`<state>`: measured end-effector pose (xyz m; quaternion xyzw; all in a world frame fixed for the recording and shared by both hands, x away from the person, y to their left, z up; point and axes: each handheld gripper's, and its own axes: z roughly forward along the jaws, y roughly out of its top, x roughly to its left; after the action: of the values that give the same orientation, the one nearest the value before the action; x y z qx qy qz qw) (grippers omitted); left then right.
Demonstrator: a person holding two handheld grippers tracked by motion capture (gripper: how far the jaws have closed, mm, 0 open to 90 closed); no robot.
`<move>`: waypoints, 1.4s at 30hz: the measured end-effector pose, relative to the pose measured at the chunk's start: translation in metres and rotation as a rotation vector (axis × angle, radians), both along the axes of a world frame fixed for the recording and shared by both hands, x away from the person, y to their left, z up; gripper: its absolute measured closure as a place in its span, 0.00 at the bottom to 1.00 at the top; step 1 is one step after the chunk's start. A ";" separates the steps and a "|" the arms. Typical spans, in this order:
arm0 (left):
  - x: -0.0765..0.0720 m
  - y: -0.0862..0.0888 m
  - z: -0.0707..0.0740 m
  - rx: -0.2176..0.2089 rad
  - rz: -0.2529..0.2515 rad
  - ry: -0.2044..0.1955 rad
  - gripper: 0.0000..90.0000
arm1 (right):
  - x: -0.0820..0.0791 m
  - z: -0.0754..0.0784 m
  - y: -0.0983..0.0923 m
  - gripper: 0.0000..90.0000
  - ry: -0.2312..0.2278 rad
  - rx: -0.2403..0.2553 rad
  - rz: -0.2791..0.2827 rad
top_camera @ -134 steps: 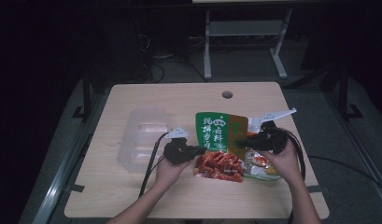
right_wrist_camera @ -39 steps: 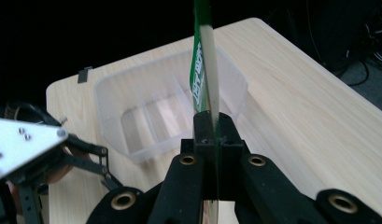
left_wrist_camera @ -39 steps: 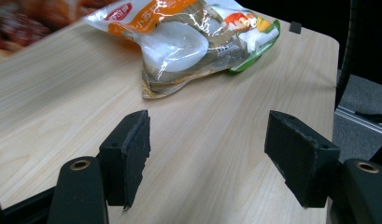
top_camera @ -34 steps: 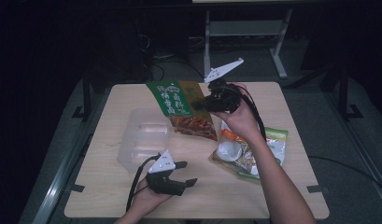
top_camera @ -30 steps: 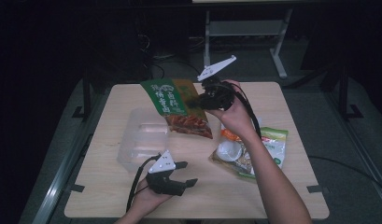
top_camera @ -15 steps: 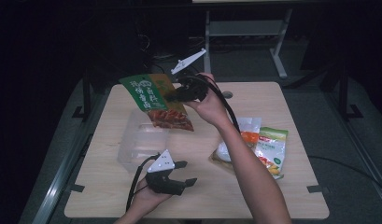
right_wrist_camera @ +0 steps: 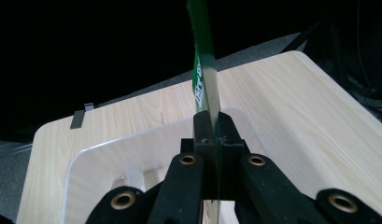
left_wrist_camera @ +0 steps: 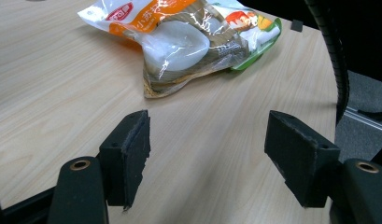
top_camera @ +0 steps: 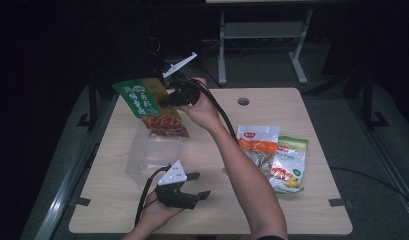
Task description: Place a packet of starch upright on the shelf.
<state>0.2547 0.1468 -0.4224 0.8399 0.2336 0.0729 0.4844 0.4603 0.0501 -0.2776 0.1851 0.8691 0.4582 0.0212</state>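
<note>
My right gripper [top_camera: 168, 101] is shut on a green and red snack bag [top_camera: 147, 105] and holds it in the air over the far end of a clear plastic container [top_camera: 152, 155]. In the right gripper view the bag's green edge [right_wrist_camera: 205, 60] stands pinched between the jaws, with the container [right_wrist_camera: 109, 158] below. My left gripper [top_camera: 198, 186] rests near the table's front edge, open, with nothing between its pads [left_wrist_camera: 130, 158]. Two more snack bags lie at the right: an orange and white one [top_camera: 257, 145] and a green one [top_camera: 291, 165].
The wooden table [top_camera: 117, 205] has a round cable hole [top_camera: 243, 101] near its far edge. The right forearm [top_camera: 247, 180] crosses the middle of the table. A black cable [left_wrist_camera: 336, 56] runs past the orange bag [left_wrist_camera: 179, 42] in the left gripper view.
The right gripper has carried the green and red bag leftward from the table's middle to above the container. The left gripper has stayed in place.
</note>
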 end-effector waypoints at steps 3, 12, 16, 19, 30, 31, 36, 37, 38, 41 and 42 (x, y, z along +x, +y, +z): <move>-0.001 -0.001 -0.001 -0.013 0.004 0.011 0.35 | 0.005 -0.009 0.008 1.00 0.013 -0.018 0.004; 0.000 0.000 -0.001 -0.022 0.003 0.012 0.35 | 0.020 -0.029 0.013 1.00 0.051 0.042 -0.034; 0.000 0.000 -0.001 -0.017 -0.001 0.005 0.34 | 0.023 -0.037 0.012 1.00 0.074 0.085 -0.058; 0.000 0.000 -0.001 -0.017 -0.004 0.005 0.35 | 0.025 -0.045 0.009 1.00 0.089 0.104 -0.075; 0.001 0.000 -0.001 -0.021 -0.002 0.004 0.35 | 0.027 -0.070 0.004 1.00 0.101 0.101 -0.121; 0.001 0.001 0.000 -0.019 -0.002 0.004 0.35 | 0.027 -0.072 0.003 1.00 0.106 0.109 -0.121; 0.001 0.001 -0.001 -0.018 -0.001 0.006 0.35 | 0.025 -0.080 -0.003 0.99 0.105 0.115 -0.127; 0.001 0.000 -0.001 -0.018 -0.001 0.009 0.35 | 0.024 -0.082 -0.004 0.99 0.102 0.111 -0.129; 0.001 0.000 -0.001 -0.017 -0.002 0.010 0.35 | 0.023 -0.083 -0.007 0.99 0.103 0.122 -0.136; 0.002 -0.001 -0.002 -0.018 -0.003 0.014 0.35 | 0.025 -0.083 -0.012 0.97 0.111 0.120 -0.137; 0.001 -0.001 -0.002 -0.018 -0.003 0.013 0.35 | 0.025 -0.083 -0.012 0.94 0.109 0.108 -0.138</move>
<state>0.2561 0.1457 -0.4246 0.8363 0.2362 0.0648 0.4905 0.4852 0.0383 -0.3606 0.2701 0.8281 0.4912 -0.0047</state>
